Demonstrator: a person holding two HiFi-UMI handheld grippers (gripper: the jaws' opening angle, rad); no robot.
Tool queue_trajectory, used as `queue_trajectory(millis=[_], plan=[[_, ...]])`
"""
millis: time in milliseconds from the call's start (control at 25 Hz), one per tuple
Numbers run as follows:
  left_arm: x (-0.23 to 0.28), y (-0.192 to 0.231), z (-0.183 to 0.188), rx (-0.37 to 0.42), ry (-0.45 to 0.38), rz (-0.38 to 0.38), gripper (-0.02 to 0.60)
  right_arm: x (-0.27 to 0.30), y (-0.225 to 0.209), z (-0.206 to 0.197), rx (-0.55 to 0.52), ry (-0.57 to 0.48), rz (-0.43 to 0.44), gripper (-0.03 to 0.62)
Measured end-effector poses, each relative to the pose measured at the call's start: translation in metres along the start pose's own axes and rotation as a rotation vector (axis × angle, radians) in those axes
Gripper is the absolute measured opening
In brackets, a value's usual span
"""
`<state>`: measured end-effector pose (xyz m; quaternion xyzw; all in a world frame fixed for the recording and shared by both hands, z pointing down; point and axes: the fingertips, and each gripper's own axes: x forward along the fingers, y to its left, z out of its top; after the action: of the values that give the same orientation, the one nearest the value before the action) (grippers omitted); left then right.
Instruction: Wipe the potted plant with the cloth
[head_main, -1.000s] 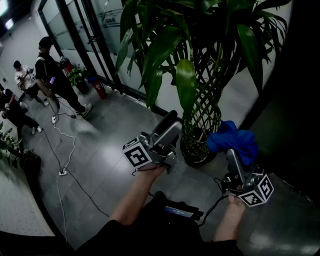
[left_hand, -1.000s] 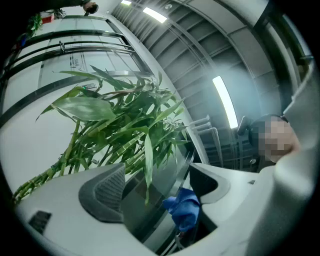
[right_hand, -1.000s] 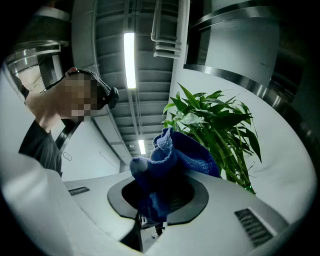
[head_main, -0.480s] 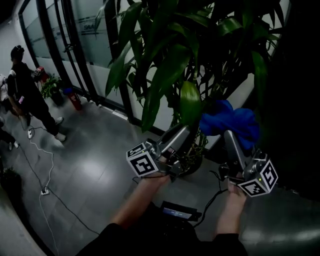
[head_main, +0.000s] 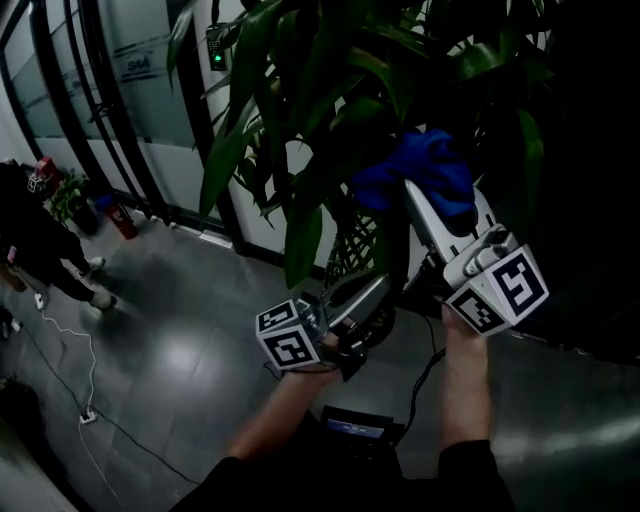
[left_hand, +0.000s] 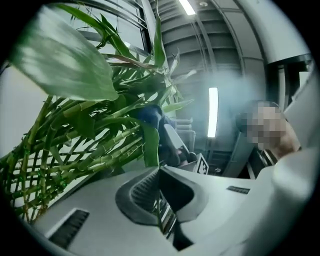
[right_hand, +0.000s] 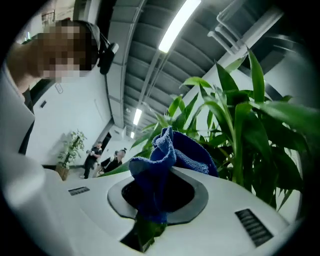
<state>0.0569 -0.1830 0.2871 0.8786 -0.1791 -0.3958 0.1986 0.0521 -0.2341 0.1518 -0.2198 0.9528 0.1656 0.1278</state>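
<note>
**Two sets of jaws closed: one on a leaf (left_hand: 150, 142), one on the cloth (right_hand: 170, 155)**

Both grippers are raised into the lower leaves of the plant (head_main: 330, 90), which fills the upper middle of the head view. It stands on a glossy grey floor (head_main: 180, 350).

The left gripper (head_main: 383, 284) sits low and centre, angled up and to the right. In its own view the left gripper (left_hand: 159, 169) has its jaws drawn together. They have just been closing, and the tip of a drooping leaf runs down into the line where they meet, so the leaf is pinched at its end. The plant's lattice of woven stems (left_hand: 60, 165) lies to the left of the jaws and beyond them.

The right gripper (head_main: 440, 195) is higher and further right, pointing up into the leaves. Its jaws are clamped on the blue cloth (head_main: 415, 170). In the right gripper view the cloth bunches up out of the right gripper (right_hand: 162, 185) and stands above the jaw tips in a crumpled fold. A strip of something green shows lower down in the gap between the jaws. Long leaves rise just to the right of the cloth. From the head view the cloth sits up and to the right of the left jaws, and whether it touches the pinched leaf cannot be told.

A person (head_main: 30, 240) stands far off at the left edge, near a small plant (head_main: 65, 190).
</note>
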Motion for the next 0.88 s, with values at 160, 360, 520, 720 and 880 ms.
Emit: queue_trajectory(millis=[160, 360, 520, 720, 880], plan=[[-0.004, -0.010, -0.011, -0.021, 0.011, -0.032, 0.015, -0.009, 0.005, -0.030, 0.090, 0.070, 0.023, 0.091], [-0.001, -0.023, -0.018, -0.029, -0.001, -0.056, 0.015, -0.027, 0.020, -0.040, 0.201, 0.080, 0.126, 0.089], [-0.004, -0.018, -0.019, -0.027, -0.004, -0.046, 0.015, -0.042, 0.036, -0.051, 0.251, 0.076, 0.214, 0.089], [-0.005, -0.012, -0.019, -0.034, -0.028, -0.041, 0.015, -0.063, 0.048, -0.073, 0.301, 0.102, 0.289, 0.089], [-0.003, -0.009, -0.023, -0.019, -0.022, -0.027, 0.015, -0.079, 0.051, -0.081, 0.326, 0.124, 0.323, 0.089]])
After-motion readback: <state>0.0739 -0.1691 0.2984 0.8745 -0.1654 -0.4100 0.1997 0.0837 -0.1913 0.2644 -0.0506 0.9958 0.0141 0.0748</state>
